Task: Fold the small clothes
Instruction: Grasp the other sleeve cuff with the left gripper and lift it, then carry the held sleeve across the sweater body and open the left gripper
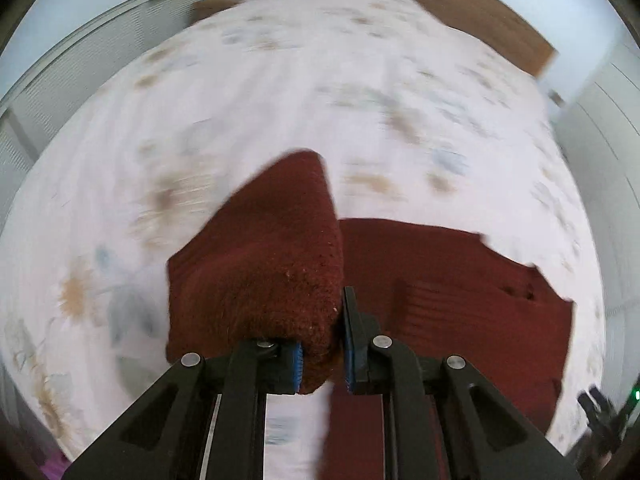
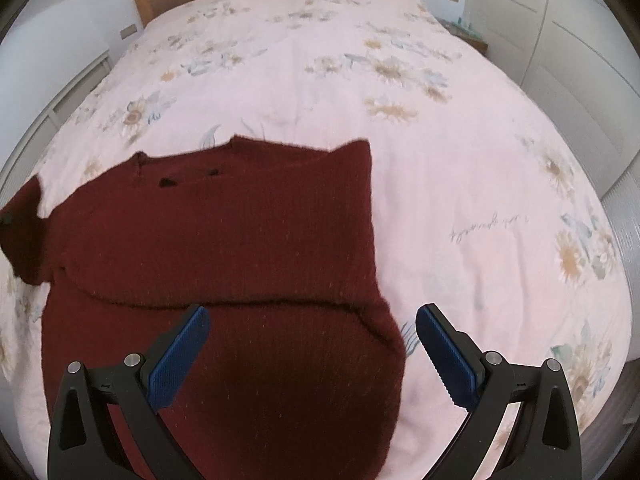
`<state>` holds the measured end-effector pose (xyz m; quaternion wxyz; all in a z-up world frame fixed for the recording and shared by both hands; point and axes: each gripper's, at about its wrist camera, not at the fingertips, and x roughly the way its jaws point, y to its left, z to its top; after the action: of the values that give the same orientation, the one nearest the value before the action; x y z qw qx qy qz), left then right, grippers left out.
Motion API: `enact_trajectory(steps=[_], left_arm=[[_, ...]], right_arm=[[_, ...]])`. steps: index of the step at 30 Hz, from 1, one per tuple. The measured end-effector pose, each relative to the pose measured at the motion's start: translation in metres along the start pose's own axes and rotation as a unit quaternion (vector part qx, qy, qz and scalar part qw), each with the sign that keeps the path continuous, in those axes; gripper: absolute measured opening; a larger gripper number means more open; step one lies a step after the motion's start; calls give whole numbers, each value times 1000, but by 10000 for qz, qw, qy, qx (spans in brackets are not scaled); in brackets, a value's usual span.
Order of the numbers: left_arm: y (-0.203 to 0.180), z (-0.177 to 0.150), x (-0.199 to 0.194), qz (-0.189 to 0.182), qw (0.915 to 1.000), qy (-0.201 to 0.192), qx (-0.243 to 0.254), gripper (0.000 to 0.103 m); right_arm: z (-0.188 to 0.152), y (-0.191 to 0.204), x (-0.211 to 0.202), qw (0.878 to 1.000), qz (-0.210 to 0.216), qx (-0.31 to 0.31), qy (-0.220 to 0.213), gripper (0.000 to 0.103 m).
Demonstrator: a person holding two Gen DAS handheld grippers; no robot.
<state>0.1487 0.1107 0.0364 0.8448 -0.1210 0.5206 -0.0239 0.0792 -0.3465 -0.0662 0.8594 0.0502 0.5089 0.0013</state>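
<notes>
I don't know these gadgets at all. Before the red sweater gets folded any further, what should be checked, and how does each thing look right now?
1. Left tool has a firm hold on the sweater: ok, shut on a lifted piece.
2. Right tool free to grab: ok, open and holding nothing.
3. Right side already folded in: ok, its edge runs straight.
4. Sweater lies smooth on the bedspread: ok in the right view.
5. Which part the left tool holds: cannot tell, that view is blurred.
</notes>
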Motion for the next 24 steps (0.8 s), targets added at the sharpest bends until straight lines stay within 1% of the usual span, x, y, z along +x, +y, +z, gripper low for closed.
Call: enact_trajectory(steps=[3, 5, 6, 9, 10, 12, 13, 15, 17, 19, 22, 24], left_arm=[[-53, 0, 9, -274, 9989, 44, 380, 12], [-76, -9, 20, -400, 9975, 74, 575, 12], [-89, -6, 35, -452, 9967, 89, 672, 12], [-129, -12, 53, -624, 9934, 131, 958, 12], [-146, -17, 57, -746, 9917, 168, 1035, 12], [-162, -21, 71, -897, 9893, 232, 1130, 12], [-175, -26, 75, -914, 9880, 275, 1212, 11], [-199, -37, 85, -891, 9862, 338, 1353, 11], [-211, -48, 105, -719, 9854, 430, 1480, 12], [-215, -55, 124, -510, 9853, 557, 1531, 12], [-215, -67, 148, -352, 9836, 849, 1550, 13], [-211, -73, 155, -230, 9821, 970, 1596, 13]], right_arm=[[9, -2, -4, 9999, 1, 10, -101, 102], [13, -4, -7, 9999, 2, 31, -160, 102], [15, -6, -9, 9998, 9, 46, -183, 102], [18, -12, -13, 9997, 22, 105, -241, 102], [19, -14, -13, 9996, 24, 125, -252, 102], [18, -18, -13, 9996, 15, 164, -248, 102], [17, -20, -12, 9996, 16, 187, -233, 103], [14, -23, -9, 9996, 31, 217, -185, 102], [10, -26, -5, 9996, 42, 241, -124, 102], [6, -28, -2, 9996, 56, 254, -80, 102], [0, -29, 3, 9996, 73, 270, -9, 103], [-3, -31, 6, 9995, 91, 300, 31, 102]])
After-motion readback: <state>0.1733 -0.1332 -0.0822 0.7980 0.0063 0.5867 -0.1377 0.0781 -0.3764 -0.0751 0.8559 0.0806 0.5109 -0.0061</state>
